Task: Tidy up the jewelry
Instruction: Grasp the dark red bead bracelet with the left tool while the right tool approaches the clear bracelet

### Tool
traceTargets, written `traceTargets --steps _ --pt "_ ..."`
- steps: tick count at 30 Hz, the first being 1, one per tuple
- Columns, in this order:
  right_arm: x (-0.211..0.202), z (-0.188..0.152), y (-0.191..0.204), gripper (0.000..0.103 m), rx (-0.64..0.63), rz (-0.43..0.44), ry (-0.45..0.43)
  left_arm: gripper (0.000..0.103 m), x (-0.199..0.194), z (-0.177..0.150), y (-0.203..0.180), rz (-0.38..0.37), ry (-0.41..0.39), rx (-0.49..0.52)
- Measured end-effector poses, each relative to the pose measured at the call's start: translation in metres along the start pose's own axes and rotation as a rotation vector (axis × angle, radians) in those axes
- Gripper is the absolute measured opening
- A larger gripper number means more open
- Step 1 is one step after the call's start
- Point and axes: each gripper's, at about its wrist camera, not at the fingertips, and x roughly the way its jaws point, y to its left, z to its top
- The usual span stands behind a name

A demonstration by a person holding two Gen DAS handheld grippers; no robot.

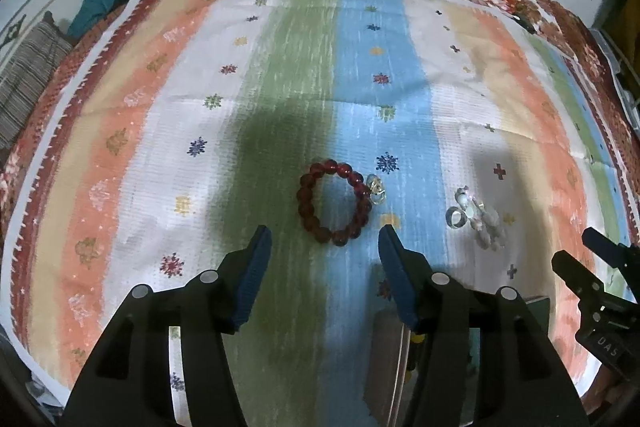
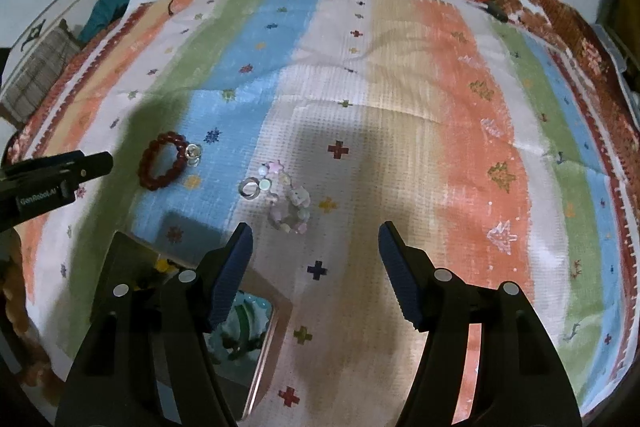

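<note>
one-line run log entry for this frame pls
left claw: open, empty, above red bead bracelet | right claw: open, empty, near pastel bracelet | silver ring: on cloth | box: near edge

Light falls from overhead and behind, moderately bright and cool. Soft dark shadows pool mid-frame on the striped cloth (image 1: 400,99) in both views. Fisheye bending curves the cloth's edges, with black corners. The pale beaded pieces (image 2: 290,203) look washed out and fuzzy; the cloth's weave stays fairly crisp at center.
</note>
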Motion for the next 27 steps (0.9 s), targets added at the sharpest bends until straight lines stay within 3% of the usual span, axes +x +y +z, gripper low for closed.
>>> traceTargets --steps 19,27 --pt "0.054 0.015 -0.008 0.065 0.023 0.002 0.110 0.058 0.043 0.018 0.009 0.005 0.060 -0.007" --pt "0.072 0.020 -0.011 0.065 0.017 -0.016 0.137 0.049 0.058 0.021 0.009 0.012 0.085 0.010"
